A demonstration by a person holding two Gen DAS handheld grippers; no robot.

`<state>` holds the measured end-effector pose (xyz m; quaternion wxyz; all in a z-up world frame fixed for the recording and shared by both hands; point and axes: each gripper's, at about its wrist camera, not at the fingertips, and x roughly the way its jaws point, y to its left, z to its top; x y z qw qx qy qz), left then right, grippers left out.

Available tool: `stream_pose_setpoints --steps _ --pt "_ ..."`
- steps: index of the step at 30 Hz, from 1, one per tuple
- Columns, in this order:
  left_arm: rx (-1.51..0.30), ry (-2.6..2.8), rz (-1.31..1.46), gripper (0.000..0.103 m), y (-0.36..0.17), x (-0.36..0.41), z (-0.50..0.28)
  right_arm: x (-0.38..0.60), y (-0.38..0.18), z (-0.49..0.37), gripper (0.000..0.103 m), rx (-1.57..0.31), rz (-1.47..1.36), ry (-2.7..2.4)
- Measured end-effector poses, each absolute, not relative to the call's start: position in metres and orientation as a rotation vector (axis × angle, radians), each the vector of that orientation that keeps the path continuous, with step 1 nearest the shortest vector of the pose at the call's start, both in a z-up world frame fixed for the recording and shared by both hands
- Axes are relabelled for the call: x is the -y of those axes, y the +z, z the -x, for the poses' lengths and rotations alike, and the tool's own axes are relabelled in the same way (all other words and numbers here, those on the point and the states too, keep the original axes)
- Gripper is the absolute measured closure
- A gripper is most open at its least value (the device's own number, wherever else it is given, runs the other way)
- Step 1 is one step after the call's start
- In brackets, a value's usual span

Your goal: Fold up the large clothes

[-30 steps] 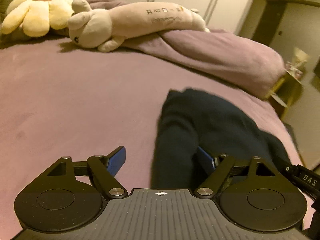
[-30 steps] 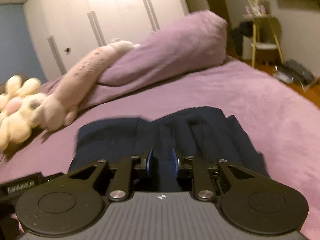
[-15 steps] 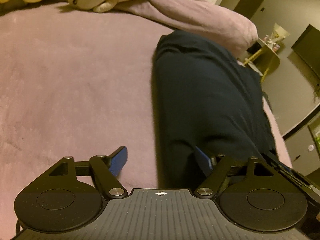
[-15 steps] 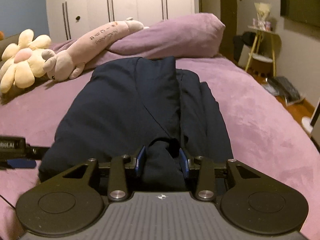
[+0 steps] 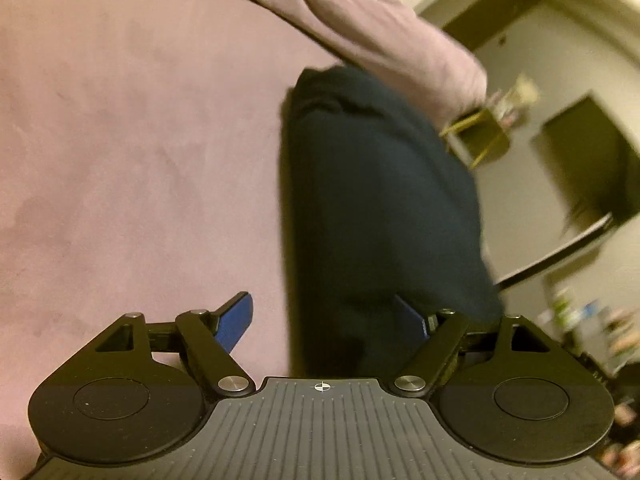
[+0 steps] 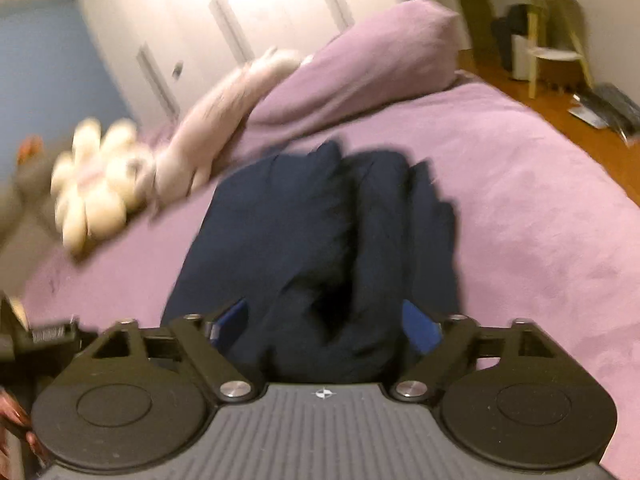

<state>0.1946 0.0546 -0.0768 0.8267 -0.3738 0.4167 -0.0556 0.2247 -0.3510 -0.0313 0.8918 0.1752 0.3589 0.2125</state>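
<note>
Both our tools' jaws are opening over the garment [image 6: 316, 240] on the bed [image 6: 520, 200]: right tool [image 6: 326, 322] released, left tool [image 5: 328, 318] likewise; only the right view shows plush toys [image 6: 96, 192] at 10 o'clock.

Lying on the bed [image 6: 520, 208], toward its right side and well short of the pillow end: a dark navy garment [image 6: 304, 240], folded lengthwise into a long, thick bundle [image 5: 380, 200]. Running away toward the head of the bed, the far end sitting narrower and lumpy. Showing soft ridges and one deep crease down the middle, the layers bunching unevenly. Near end rising loosely in rumpled folds; blurring hiding finer detail.
</note>
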Motion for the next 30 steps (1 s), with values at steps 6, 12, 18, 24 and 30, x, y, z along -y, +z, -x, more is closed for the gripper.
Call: stream_pose_setpoints --steps 6,12,18,24,30 --pt "-0.931 -0.183 0.833 0.015 -0.095 -0.065 -0.253 0.401 -0.088 -0.3 0.017 -0.96 -0.713 0.451" --pt "-0.918 -0.262 0.921 0.013 -0.112 -0.057 -0.296 0.394 -0.133 -0.336 0.018 -1.056 -0.854 0.518" --pt "-0.929 -0.264 0.958 0.008 -0.128 -0.055 -0.323 0.38 -0.15 -0.361 0.035 -1.074 -0.887 0.532" --pt "-0.918 -0.243 0.889 0.027 -0.11 -0.048 -0.321 0.366 -0.138 -0.362 0.053 -1.043 -0.824 0.555" --pt "-0.894 -0.233 0.846 0.04 -0.089 -0.054 -0.32 0.336 -0.111 -0.37 0.057 -1.005 -0.753 0.587"
